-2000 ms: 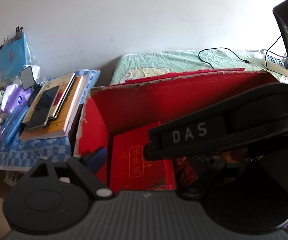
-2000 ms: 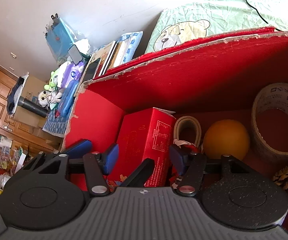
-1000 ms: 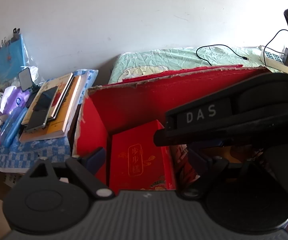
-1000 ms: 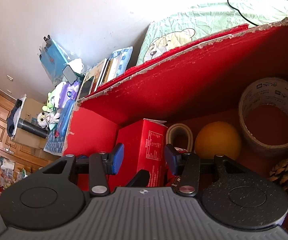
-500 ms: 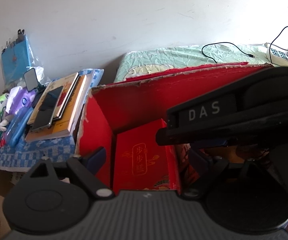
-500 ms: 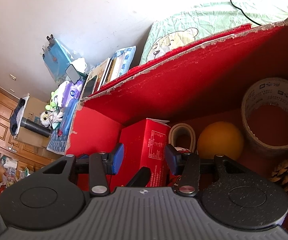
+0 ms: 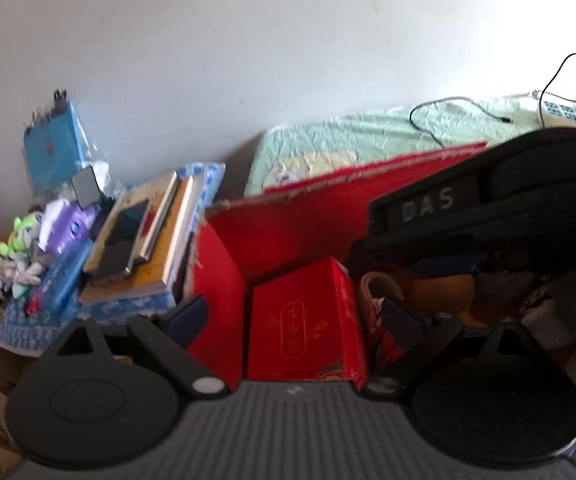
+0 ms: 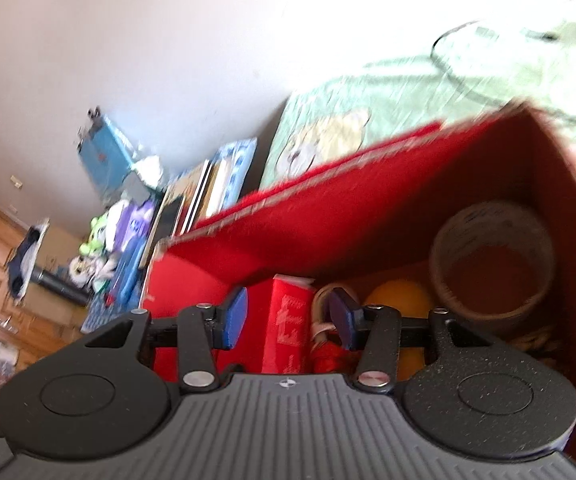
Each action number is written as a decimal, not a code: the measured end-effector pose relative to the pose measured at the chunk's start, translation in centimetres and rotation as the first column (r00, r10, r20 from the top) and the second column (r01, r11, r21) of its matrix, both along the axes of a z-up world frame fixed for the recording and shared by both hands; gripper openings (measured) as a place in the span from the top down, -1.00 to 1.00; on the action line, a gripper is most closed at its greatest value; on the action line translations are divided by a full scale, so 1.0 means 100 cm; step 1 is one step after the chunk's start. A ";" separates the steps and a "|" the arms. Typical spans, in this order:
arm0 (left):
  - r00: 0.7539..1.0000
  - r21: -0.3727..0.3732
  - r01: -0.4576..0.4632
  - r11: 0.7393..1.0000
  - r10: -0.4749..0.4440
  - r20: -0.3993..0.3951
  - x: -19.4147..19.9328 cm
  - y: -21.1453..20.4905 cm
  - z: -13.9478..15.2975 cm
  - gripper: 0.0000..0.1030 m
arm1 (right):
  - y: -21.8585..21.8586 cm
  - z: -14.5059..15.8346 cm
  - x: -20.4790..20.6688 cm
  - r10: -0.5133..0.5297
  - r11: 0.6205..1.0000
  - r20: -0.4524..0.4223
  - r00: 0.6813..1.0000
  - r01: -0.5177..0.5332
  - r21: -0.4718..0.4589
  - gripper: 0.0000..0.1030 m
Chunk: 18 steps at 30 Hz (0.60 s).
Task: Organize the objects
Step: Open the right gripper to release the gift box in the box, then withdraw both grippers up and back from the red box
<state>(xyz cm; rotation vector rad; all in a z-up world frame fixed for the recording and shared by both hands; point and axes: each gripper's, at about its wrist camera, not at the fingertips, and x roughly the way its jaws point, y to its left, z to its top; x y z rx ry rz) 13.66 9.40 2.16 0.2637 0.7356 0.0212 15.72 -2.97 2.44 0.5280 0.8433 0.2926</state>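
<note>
Right gripper (image 8: pixel 288 316): jaws parted, blue pads clear of everything, nothing held; pointed steeply down into the big red box (image 8: pixel 368 216).

Small red carton (image 8: pixel 288 324): the task's thing, by judgement. Stands upright in the near left corner of the big red box, directly ahead of and below the right gripper and lined up with the gap between its jaws; long axis vertical. The pads sit above it, apart from its sides.

Left gripper (image 7: pixel 292 320): jaws spread wider, empty. The same small red carton (image 7: pixel 308 320) lies ahead between its fingers but lower and farther off. The right gripper's black body crosses the right of this view, closer to the box, so the right hand is judged the nearer.

Other contents, right of the carton: small tape roll (image 8: pixel 324 296), orange ball (image 8: pixel 400 300), large tape roll (image 8: pixel 492 260) against the far right wall.

Outside, left: stack of books (image 7: pixel 155 240) on a blue cloth (image 7: pixel 27 328). Far side: green bedsheet (image 7: pixel 368 140).

Coming move, judged: straight descent, then closing on the carton's narrow sides.
</note>
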 end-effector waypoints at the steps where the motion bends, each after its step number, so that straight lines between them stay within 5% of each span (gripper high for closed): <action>1: 1.000 0.007 0.000 1.000 0.000 0.007 -0.003 -0.001 0.004 -0.83 | -0.001 0.004 -0.004 -0.013 1.000 0.012 1.000 0.014 -0.027 0.01; 11: 0.997 -0.124 -0.028 0.992 0.018 -0.081 -0.015 0.017 0.027 -0.84 | -0.008 0.041 -0.052 -0.103 0.972 0.142 0.984 0.130 -0.194 -0.29; 18: 0.997 -0.174 -0.023 0.984 0.010 -0.075 -0.030 0.022 0.036 -0.99 | -0.007 0.056 -0.080 -0.176 0.939 0.230 0.957 0.234 -0.252 -0.32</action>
